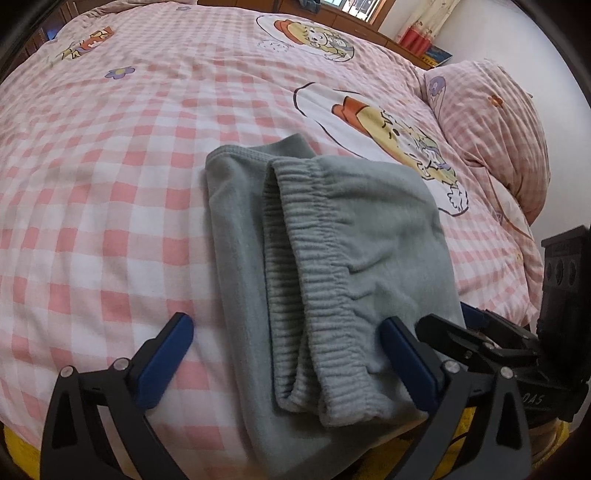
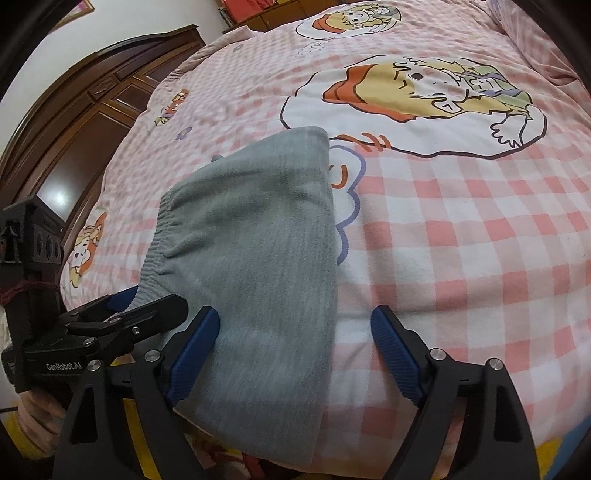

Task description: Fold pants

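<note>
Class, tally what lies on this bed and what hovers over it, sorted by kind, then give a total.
Folded grey-green fleece pants: 1
Pink checked pillow: 1
Pink-and-white checked cartoon bedspread: 1
Black claws with blue pads: 2, left claw and right claw, both open
Total: 5

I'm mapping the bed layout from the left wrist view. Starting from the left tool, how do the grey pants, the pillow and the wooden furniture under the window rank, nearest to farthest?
From the left tool:
1. Grey pants, folded, lying between its open fingers.
2. Pillow, far right on the bed.
3. Wooden furniture, beyond the bed's far edge, top of view.
</note>
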Available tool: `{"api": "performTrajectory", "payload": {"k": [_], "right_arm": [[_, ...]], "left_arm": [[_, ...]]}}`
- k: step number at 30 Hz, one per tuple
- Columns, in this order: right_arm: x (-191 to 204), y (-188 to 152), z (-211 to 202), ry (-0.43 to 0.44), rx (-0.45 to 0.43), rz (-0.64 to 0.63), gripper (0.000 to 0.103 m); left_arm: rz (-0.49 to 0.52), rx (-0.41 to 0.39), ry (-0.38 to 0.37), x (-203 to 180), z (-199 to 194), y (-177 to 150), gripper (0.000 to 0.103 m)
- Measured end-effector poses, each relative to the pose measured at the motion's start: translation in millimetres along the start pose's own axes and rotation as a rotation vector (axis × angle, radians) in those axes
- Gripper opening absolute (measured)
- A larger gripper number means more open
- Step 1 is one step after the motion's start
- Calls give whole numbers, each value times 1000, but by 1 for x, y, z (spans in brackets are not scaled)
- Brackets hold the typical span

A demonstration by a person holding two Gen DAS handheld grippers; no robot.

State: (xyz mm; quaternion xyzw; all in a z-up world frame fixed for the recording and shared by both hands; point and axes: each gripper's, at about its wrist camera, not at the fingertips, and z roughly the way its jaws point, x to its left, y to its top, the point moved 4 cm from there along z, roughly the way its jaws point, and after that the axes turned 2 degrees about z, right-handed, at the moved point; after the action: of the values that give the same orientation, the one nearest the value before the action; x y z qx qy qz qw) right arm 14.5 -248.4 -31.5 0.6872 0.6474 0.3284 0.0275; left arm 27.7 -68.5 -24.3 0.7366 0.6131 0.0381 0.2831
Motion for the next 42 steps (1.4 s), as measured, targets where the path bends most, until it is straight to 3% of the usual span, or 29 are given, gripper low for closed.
{"api": "performTrajectory", "payload": {"k": [27,33,37,42], "right_arm": [[2,-5,-2,-6,24,26,85],[9,-2,-3,3,11,30,61],[12,-1,-2,9,5,28,57],[12,-1,-4,25,-5,33,51]], "left_arm": [[12,25,7,0,-1,1,103],[16,15,10,-2,-1,-2,103],[19,1,11,-3,-3,-3,100],[24,-20,0,-8,-11,-6,85]]}}
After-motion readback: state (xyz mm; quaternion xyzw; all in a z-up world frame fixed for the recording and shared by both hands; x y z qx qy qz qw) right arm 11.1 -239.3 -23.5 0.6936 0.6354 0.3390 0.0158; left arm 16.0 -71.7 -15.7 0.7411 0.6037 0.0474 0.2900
